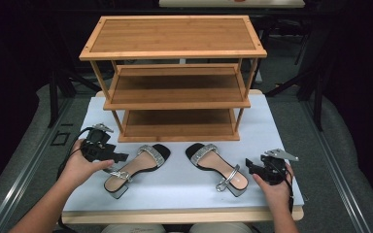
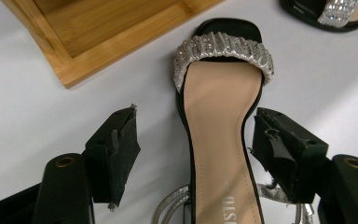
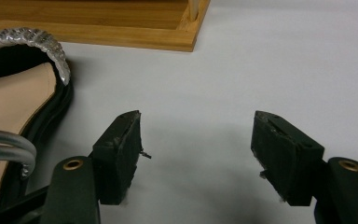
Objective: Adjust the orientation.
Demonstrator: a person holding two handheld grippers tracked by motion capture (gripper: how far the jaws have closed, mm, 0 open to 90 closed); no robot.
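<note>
Two black sandals with silver straps lie on the white table top in front of a wooden shoe rack (image 1: 175, 48). The left sandal (image 1: 137, 166) points its toe toward the rack. My left gripper (image 1: 120, 158) is open beside its middle. In the left gripper view the left gripper (image 2: 196, 126) has one jaw on each side of the sandal's tan insole (image 2: 221, 140), neither touching it. The right sandal (image 1: 217, 167) lies apart from my right gripper (image 1: 250, 166). This right gripper (image 3: 196, 128) is open over bare table, with the sandal (image 3: 14, 98) to its left.
The rack has three shelves, all bare, and its base (image 3: 98, 23) stands close behind the sandals. Its lower corner (image 2: 84, 46) is near the left sandal's toe. The table's front edge (image 1: 175, 214) lies just behind both hands. Dark floor and metal frames surround the table.
</note>
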